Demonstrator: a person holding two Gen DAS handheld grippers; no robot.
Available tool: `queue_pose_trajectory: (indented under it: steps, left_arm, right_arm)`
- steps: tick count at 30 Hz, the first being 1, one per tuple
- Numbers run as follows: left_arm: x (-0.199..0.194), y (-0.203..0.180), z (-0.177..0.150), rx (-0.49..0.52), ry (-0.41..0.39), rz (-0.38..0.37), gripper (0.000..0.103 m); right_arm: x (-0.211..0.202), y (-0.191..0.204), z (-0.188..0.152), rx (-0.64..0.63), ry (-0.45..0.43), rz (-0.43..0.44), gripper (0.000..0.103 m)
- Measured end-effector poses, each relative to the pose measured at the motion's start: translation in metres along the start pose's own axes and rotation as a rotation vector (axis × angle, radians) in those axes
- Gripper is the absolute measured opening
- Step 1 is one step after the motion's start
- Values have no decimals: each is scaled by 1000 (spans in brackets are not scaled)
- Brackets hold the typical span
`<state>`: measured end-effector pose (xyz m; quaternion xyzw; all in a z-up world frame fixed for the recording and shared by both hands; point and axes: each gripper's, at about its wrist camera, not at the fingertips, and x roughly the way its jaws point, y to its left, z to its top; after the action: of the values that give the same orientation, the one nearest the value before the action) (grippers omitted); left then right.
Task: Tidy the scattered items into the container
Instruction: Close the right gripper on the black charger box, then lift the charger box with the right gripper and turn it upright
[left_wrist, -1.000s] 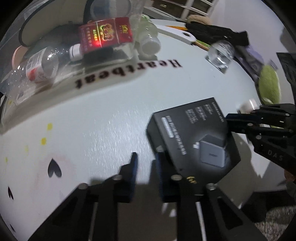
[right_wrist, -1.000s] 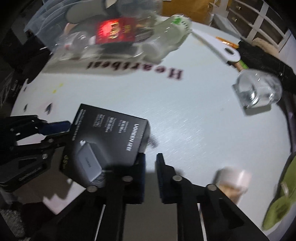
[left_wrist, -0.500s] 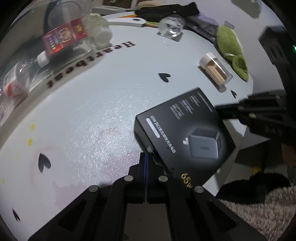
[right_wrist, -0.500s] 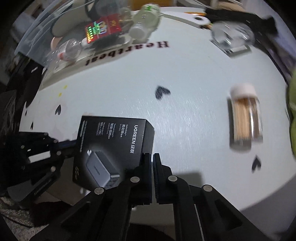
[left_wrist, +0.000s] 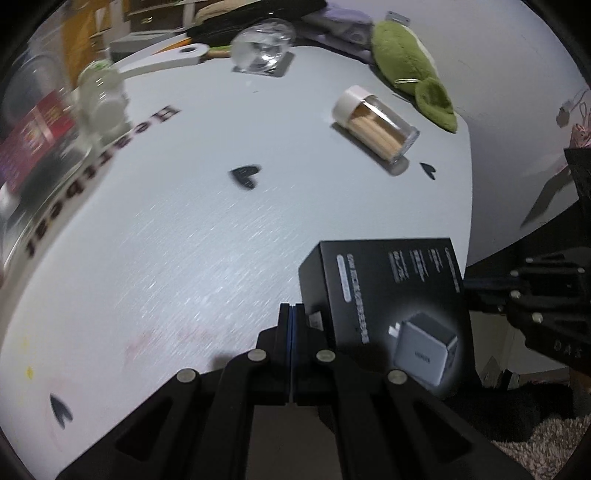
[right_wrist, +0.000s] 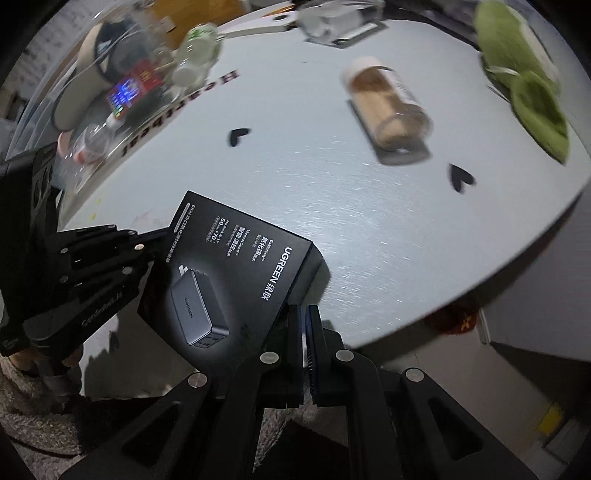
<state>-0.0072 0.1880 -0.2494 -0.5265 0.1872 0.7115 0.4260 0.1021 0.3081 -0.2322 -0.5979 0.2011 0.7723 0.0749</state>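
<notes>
Looking down the left gripper (left_wrist: 292, 314), I see its jaws pressed flat together with nothing between them, tips just beside the near corner of the black charger box (left_wrist: 391, 295). My right gripper (right_wrist: 304, 325) has its jaws all but shut too, empty, tips at the box's (right_wrist: 229, 284) opposite side. The box lies flat at the near edge of the white table (left_wrist: 184, 221), one end overhanging the rim above the carpet. Beyond it the tabletop is bare across the middle, apart from printed hearts and lettering. The toothpick jar (left_wrist: 376, 125) lies on its side well apart from the box, near the right edge, with the green plush (left_wrist: 410, 62) past it at the rim. The clear container (right_wrist: 96, 96) sits at the far left edge, already holding a red pack (right_wrist: 133, 88), though blurred.
</notes>
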Motion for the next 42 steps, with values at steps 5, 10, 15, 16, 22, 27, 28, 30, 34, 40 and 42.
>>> queue_pose_trajectory:
  steps: [5, 10, 15, 16, 22, 27, 28, 30, 34, 40, 42]
  left_arm:
    - [1, -6, 17, -6, -25, 11, 0]
    - [-22, -8, 17, -43, -63, 30, 0]
    - [-34, -14, 6, -54, -56, 84, 0]
    - [-31, -14, 4, -59, -46, 100, 0]
    - [-13, -10, -1, -80, 3, 112, 0]
    - [3, -21, 2, -1, 28, 82, 0]
    - [6, -24, 3, 16, 30, 73, 0]
    - [10, -29, 5, 41, 35, 59, 0]
    - [17, -36, 9, 84, 40, 40, 0]
    - [24, -47, 17, 142, 42, 15, 0]
    - [26, -48, 19, 152, 40, 14, 0]
  right_arm:
    - [-6, -15, -7, 28, -12, 38, 9]
    - [-13, -28, -11, 48, -31, 60, 9]
    - [-20, -47, -11, 117, -65, 138, 9]
    - [-21, -52, -10, 142, -71, 161, 9]
    - [-24, -80, -22, 369, -127, 313, 23]
    - [-27, -92, -46, 526, -166, 357, 86]
    - [-25, -93, -51, 545, -163, 352, 86]
    - [-19, -93, -62, 587, -151, 338, 86]
    - [-2, -93, -69, 642, -132, 363, 86]
    - [27, -97, -75, 719, -120, 463, 86]
    - [32, -101, -78, 749, -133, 512, 86]
